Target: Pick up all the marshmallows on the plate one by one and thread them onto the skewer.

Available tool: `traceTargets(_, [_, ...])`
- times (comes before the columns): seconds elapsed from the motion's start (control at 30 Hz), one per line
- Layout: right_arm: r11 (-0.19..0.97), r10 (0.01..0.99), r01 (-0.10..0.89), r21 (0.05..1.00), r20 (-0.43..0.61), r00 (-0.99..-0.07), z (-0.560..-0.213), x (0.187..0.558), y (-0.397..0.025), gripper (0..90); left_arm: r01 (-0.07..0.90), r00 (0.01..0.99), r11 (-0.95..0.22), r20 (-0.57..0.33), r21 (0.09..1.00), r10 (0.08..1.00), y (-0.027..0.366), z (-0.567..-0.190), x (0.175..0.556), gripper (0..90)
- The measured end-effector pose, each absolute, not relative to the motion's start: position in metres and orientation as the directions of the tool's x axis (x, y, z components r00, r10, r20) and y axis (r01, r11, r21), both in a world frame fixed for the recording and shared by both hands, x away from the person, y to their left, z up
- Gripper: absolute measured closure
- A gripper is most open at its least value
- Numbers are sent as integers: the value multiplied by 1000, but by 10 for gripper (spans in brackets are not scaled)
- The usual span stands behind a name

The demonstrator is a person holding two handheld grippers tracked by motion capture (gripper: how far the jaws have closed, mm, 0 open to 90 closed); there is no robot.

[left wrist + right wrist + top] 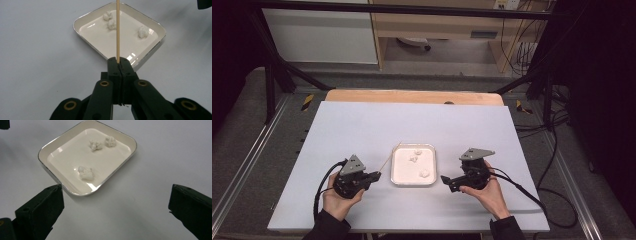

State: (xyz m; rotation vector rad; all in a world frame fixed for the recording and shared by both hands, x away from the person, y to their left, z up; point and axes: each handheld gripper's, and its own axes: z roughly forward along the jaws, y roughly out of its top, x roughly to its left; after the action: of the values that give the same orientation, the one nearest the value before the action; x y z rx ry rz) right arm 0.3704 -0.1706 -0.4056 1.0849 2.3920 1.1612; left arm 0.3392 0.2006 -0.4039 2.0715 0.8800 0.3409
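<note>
A square white tray (395, 172) (87, 20) (50, 147) lies mid-table with three small white lumps in it: two close together (110, 20) (102, 143) and one apart (425, 174) (143, 32) (85, 173). My left gripper (377, 175) (119, 62) is shut on a thin wooden skewer (390, 156) (117, 30), which slants up over the tray's left rim. To the right of the tray my right gripper (445, 180) (115, 202) is open, its jaws wide apart above the bare sheet just short of the tray's near corner.
A white sheet (362, 125) covers the table, with a wooden edge (412, 96) along the far side. Black frame bars and cables (557, 150) stand around the table. Cabinets (322, 35) are beyond it.
</note>
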Motion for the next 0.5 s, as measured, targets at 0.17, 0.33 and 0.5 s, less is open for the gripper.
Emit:
traceTargets(0.17, [397,719,506,766,83,-690,-405,375,-154,8,474,712,-384,-88,793,696,205,-405,339,886])
traceTargets(0.33, [419,721,510,751,67,-690,-407,381,-134,13,473,714,-385,-89,792,695,205,-406,338,886])
traceTargets(0.5, [443,704,509,738,65,-708,-409,388,-120,74,475,711,-382,-90,792,697,206,-407,339,886])
